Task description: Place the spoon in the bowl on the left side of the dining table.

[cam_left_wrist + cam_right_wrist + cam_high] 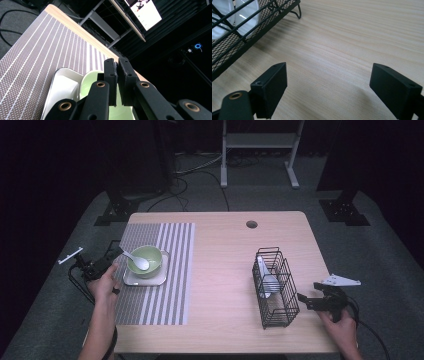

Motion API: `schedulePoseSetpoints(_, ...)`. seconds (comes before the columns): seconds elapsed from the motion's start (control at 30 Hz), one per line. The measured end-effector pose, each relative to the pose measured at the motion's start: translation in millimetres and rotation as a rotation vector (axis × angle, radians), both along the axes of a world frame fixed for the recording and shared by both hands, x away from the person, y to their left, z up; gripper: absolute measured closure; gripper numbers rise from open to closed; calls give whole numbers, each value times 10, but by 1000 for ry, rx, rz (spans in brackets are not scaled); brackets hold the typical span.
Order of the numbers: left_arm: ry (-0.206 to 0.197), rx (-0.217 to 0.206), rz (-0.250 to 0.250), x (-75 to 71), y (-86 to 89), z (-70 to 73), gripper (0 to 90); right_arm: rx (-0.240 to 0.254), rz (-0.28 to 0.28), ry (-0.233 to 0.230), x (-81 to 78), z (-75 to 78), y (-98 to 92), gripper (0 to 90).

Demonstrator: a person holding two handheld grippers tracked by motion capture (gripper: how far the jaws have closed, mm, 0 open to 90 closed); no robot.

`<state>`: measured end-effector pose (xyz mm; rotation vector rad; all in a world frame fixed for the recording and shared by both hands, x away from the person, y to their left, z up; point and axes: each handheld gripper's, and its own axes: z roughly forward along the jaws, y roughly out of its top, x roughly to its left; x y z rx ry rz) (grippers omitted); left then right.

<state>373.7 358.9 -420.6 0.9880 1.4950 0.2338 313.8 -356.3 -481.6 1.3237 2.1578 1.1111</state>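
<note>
While the left gripper [117,82] sits shut and empty, the spoon [136,260] handle slants toward it; the right gripper [329,92] gapes, empty.

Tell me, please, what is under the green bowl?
The green bowl stands on a white square plate, and that plate lies on the striped placemat. A white spoon rests in the bowl. The plate's middle is covered by the bowl.

Dark rm, grey carpet floor [60,285], wood table [225,270], white stand [260,140] behind.
</note>
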Motion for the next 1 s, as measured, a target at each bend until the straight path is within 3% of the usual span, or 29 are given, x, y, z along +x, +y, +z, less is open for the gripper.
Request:
schedulePoseSetpoints(0.37, 10, -41, 16, 17, 41, -88, 856, 0, 1, 3, 1, -2, 5, 135)
schedulePoseSetpoints(1.0, 45, -73, 55, -28, 187, -280, 818, -6, -1, 5, 7, -3, 12, 134)
